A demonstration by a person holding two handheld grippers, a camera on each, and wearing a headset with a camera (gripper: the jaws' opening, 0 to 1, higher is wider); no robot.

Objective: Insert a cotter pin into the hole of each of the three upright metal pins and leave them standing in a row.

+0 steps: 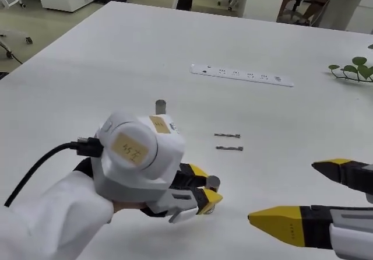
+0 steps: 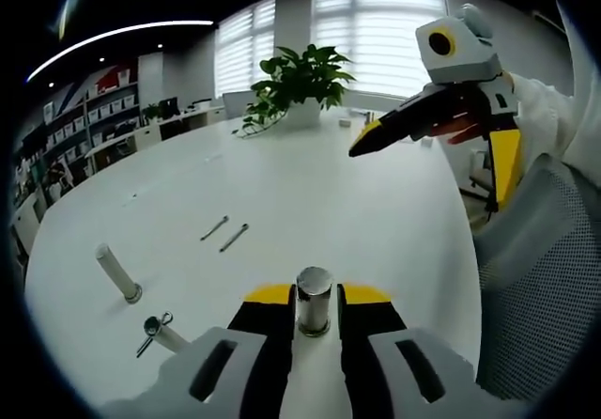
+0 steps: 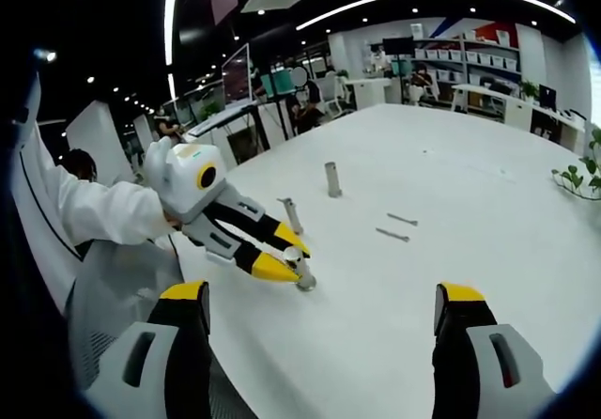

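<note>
The left gripper (image 1: 208, 195) is sitting in the lower left-centre of the head view, pointing right. Its white body is facing up at the camera, and a white sleeve (image 1: 52, 219) is running off toward the bottom left corner. At the bottom centre of its own view, its yellow-tipped jaws are clamping a pin (image 2: 315, 299), one pressing on each side. The right gripper (image 1: 282, 191) is pointing left from the lower right edge of the head view, with its jaws standing wide apart. In the upper right of the left gripper view, a hand (image 2: 460, 128) is holding that gripper, which is angling down and to the left.
</note>
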